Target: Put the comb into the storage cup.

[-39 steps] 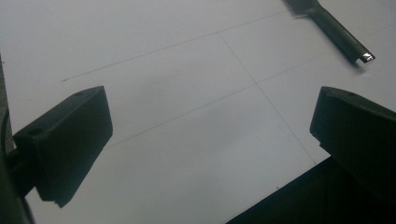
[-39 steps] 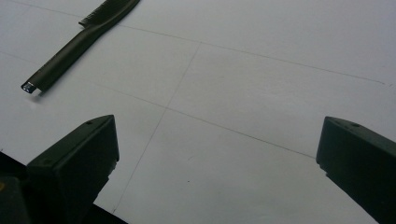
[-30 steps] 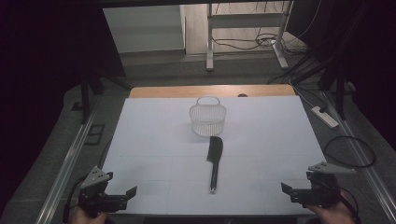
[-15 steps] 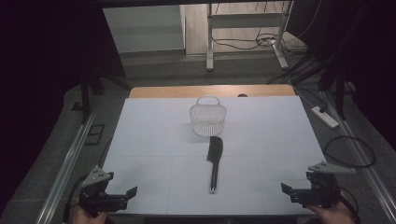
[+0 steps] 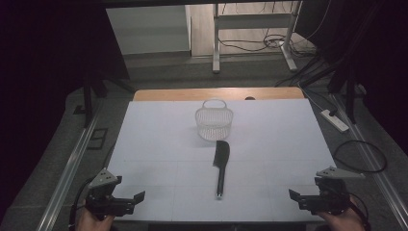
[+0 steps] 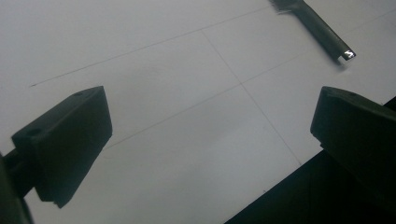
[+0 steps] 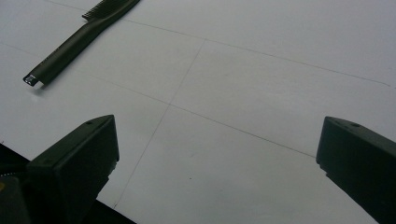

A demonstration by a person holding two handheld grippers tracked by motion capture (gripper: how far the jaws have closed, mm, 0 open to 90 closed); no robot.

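A black comb (image 5: 221, 165) lies flat in the middle of the white table (image 5: 288, 139), handle toward the person. Just beyond its toothed end stands a small white wire basket (image 5: 214, 123) with a handle. My left gripper (image 5: 137, 198) hovers open at the near left corner, held by a hand. My right gripper (image 5: 294, 196) is open at the near right corner. The comb's handle end (image 6: 327, 35) shows at the top right of the left gripper view, between wide-set jaws. The comb (image 7: 77, 39) also lies at the upper left of the right gripper view.
A wooden strip (image 5: 216, 94) runs along the table's far edge. Metal rails (image 5: 72, 163) flank both sides. A power strip (image 5: 335, 120) and a coiled cable (image 5: 358, 156) lie on the floor at the right. A table frame (image 5: 250, 29) stands behind.
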